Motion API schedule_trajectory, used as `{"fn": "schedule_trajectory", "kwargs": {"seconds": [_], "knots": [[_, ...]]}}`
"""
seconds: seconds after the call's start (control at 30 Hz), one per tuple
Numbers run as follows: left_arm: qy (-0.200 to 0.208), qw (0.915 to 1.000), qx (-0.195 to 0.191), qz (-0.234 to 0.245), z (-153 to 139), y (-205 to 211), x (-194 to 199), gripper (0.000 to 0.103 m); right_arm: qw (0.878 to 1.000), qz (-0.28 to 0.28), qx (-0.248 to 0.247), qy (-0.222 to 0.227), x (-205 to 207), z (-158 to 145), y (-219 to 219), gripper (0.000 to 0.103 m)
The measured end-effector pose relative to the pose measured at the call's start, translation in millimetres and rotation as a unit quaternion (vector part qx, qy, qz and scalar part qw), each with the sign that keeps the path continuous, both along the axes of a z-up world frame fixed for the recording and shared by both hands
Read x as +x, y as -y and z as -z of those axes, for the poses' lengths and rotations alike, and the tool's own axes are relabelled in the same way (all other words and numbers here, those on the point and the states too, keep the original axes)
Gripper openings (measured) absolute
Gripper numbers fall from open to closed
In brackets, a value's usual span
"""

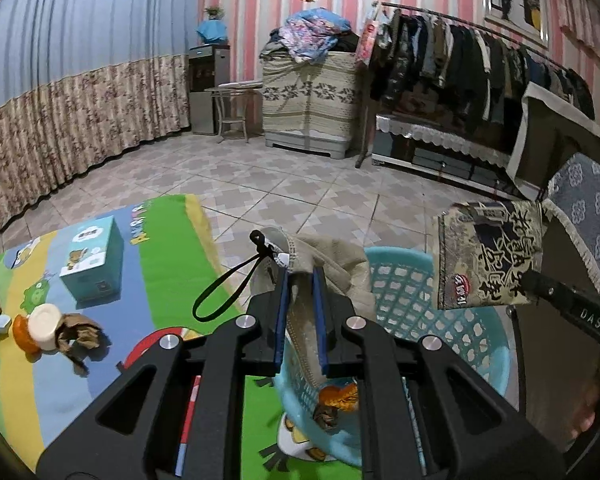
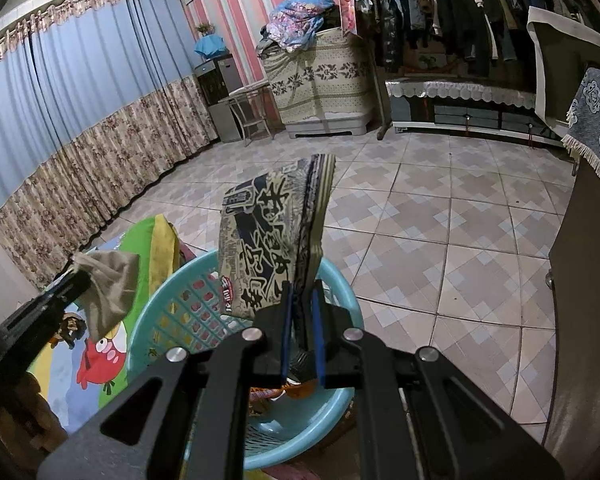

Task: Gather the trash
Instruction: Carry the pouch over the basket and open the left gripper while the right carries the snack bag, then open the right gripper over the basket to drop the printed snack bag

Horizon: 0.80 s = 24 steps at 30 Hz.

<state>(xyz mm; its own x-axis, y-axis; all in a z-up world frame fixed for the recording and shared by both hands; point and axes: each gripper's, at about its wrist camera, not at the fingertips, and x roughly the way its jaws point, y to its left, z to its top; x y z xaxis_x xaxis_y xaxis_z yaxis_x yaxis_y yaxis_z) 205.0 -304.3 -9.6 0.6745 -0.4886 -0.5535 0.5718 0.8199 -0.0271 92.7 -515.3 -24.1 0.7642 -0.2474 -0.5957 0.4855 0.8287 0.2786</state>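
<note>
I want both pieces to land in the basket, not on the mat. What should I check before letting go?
1. Left gripper shut on the beige drawstring pouch: ok.
2. Right gripper shut on the printed snack bag: ok.
3. Snack bag above the blue basket: ok.
4. Pouch fully over the basket opening: cannot tell; it hangs near the rim.
5. Room in the basket: ok, only a few scraps inside.
6. Mat cleared: not ok; crumpled paper remains.

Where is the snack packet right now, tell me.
The snack packet is clamped in the right gripper, held upright above the light blue basket; in the left wrist view it hangs at right, beside the beige cloth pouch.
</note>
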Motion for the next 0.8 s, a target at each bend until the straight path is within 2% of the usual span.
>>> {"fn": "schedule_trajectory", "kwargs": {"seconds": [0.2, 0.27, 0.33, 0.47, 0.53, 0.8], "knots": [[-0.021, 0.9995, 0.018, 0.017, 15, 21, 8, 0.016, 1.0, 0.0, 0.004, -0.001, 1, 1, 1, 0.01], [-0.021, 0.9993, 0.027, 0.017, 18, 25, 8, 0.027, 1.0, 0.001, 0.007, 0.0, 1, 2, 2, 0.01], [-0.018, 0.9993, 0.032, 0.011, 19, 25, 8, 0.043, 1.0, 0.001, 0.009, 0.0, 1, 4, 1, 0.01], [-0.017, 0.9993, 0.035, 0.003, 16, 17, 9, 0.057, 1.0, 0.0, 0.009, -0.001, 1, 8, 1, 0.01], [-0.009, 0.9993, 0.035, -0.007, 13, 11, 8, 0.07, 1.0, -0.002, 0.009, -0.001, 2, 9, -1, 0.01], [0.025, 0.9983, 0.022, -0.048, -8, -22, 5, 0.089, 1.0, -0.016, 0.004, -0.012, 11, 15, -15, 0.01]]}}
